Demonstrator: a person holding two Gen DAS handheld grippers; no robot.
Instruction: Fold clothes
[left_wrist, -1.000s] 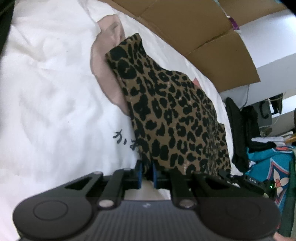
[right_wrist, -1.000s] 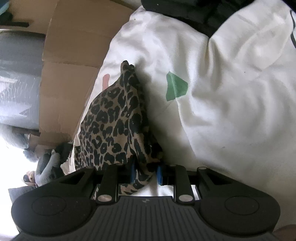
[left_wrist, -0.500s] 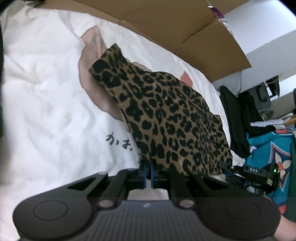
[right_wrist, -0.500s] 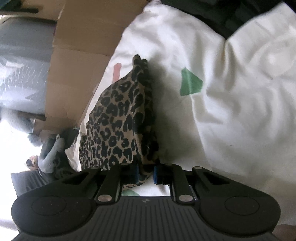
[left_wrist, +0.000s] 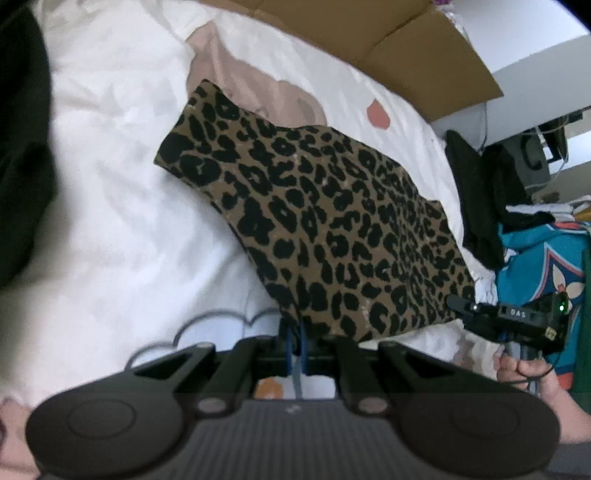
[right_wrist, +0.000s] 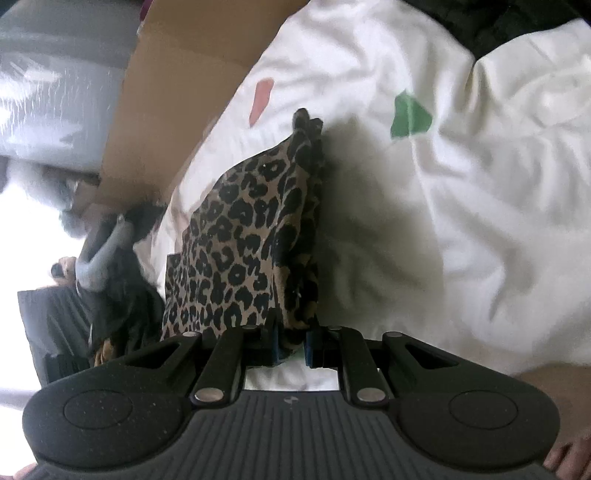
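Note:
A leopard-print garment hangs stretched between both grippers above a white printed bedsheet. My left gripper is shut on its near corner, blue pads pinched tight on the cloth. In the left wrist view the right gripper holds the garment's other near corner, a hand behind it. In the right wrist view the garment rises as a bunched fold from the right gripper, whose jaws are shut on a thick wad of it. The far end still trails on the sheet.
Flattened cardboard lies along the bed's far edge. Dark clothes and a teal patterned fabric are piled at the right. A black garment lies at the left. The sheet shows a green print.
Both grippers have risen with the garment, lifting its near edge off the sheet. The cloth now spreads wider and tauter between them; the right jaws narrowed on it.

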